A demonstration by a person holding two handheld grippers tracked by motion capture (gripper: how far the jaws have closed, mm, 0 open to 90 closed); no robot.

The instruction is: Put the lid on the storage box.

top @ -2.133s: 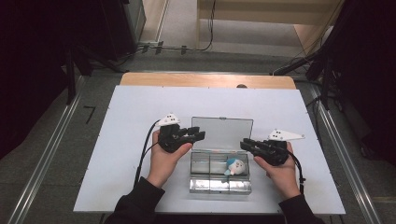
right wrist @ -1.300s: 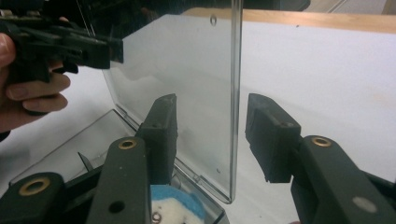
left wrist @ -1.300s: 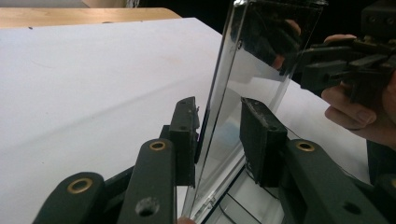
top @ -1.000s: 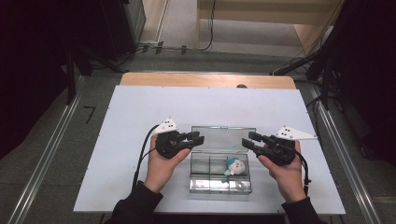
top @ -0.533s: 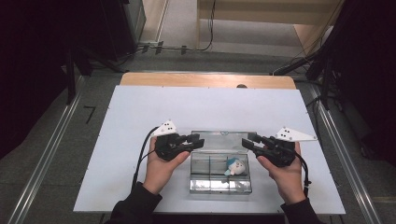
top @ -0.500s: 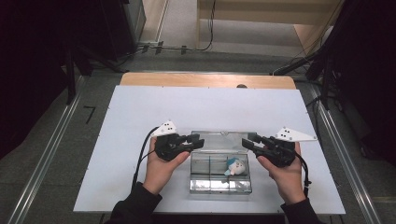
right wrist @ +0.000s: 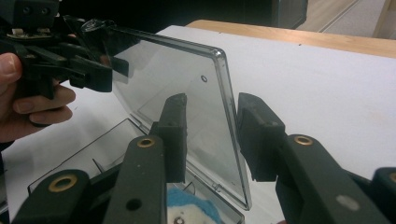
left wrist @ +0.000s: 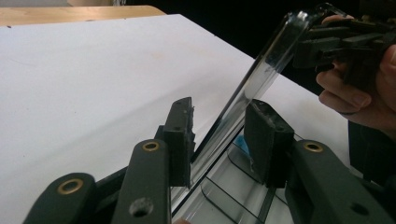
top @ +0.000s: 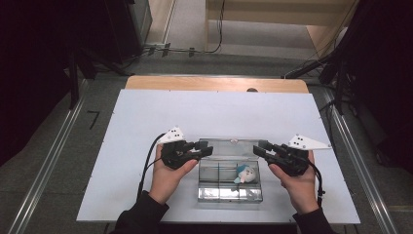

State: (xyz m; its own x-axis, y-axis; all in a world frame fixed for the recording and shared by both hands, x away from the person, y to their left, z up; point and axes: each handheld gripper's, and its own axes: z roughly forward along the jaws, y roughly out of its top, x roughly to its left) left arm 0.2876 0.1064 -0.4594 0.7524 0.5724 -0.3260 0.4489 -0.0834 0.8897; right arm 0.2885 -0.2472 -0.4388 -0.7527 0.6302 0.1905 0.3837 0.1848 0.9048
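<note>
A clear plastic box (top: 229, 194) lies on the white table, with a small blue and white toy (top: 247, 173) in its right compartment. Its hinged lid (top: 233, 146) stands tilted up. My left gripper (top: 204, 147) straddles the lid's left edge. In the left gripper view the lid (left wrist: 261, 79) runs between the jaws of that gripper (left wrist: 219, 135), close to the right pad and apart from the left one. These jaws have just been opening. My right gripper (top: 260, 146) straddles the right edge. Its jaws have just been closing around the lid (right wrist: 187, 70), with gaps still showing at that gripper (right wrist: 212, 135).
The box sits near the front edge of the white tabletop (top: 146, 117), and a wooden strip (top: 214, 84) runs along the back. Cables trail from both grippers toward the person. Metal rails (top: 48, 165) flank the table on the floor.
The lid has tipped up from lying back flat to a steeper tilt. Both hands moved a little away from the front edge at first, then stayed put.
</note>
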